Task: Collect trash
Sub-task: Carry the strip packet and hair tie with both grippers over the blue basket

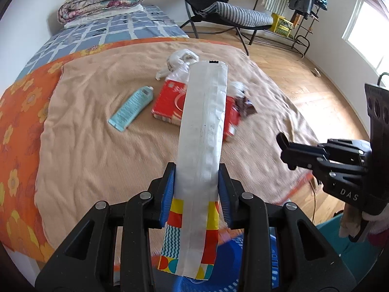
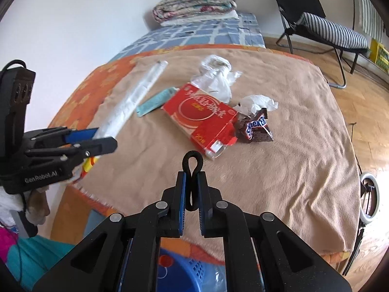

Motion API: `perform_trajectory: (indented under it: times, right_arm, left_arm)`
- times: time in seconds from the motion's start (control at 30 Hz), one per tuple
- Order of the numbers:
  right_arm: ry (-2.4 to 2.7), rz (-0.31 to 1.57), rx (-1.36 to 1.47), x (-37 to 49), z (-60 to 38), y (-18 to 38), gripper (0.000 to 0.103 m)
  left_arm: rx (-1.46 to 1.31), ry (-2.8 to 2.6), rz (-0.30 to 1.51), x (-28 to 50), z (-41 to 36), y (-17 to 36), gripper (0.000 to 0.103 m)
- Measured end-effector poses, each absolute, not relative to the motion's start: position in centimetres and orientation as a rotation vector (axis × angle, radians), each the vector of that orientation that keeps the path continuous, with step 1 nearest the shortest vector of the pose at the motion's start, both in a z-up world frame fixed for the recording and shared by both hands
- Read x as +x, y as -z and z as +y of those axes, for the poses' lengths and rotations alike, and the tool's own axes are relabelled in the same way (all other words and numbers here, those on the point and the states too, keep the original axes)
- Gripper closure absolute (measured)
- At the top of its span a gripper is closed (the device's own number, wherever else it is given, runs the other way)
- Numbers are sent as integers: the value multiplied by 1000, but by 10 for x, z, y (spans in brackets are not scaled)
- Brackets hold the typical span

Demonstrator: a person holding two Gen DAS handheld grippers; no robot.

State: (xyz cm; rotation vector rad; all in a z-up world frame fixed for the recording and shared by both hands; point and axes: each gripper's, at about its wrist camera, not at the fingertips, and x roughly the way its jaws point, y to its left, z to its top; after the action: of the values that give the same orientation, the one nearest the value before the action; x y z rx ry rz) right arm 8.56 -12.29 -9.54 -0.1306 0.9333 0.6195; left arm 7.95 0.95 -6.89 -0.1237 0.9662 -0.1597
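My left gripper is shut on a long white wrapper with a coloured patterned end, held above the bed's near edge; it also shows in the right wrist view. My right gripper is shut on a black hair tie. On the tan blanket lie a red box, a teal tube, a brown Snickers wrapper, crumpled white tissue and a clear plastic bag.
A blue basket stands below both grippers at the bed's near edge. Folded quilts lie at the bed's far end. A black lounge chair and a clothes rack stand on the wooden floor to the right.
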Motion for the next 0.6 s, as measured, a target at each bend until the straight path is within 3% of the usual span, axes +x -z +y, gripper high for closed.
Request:
perform_trajectory:
  times: [0.6]
  right_arm:
    - [-711, 1000, -95, 3, -145, 118, 96]
  left_arm:
    - [-66, 220, 982, -23, -33, 94, 69]
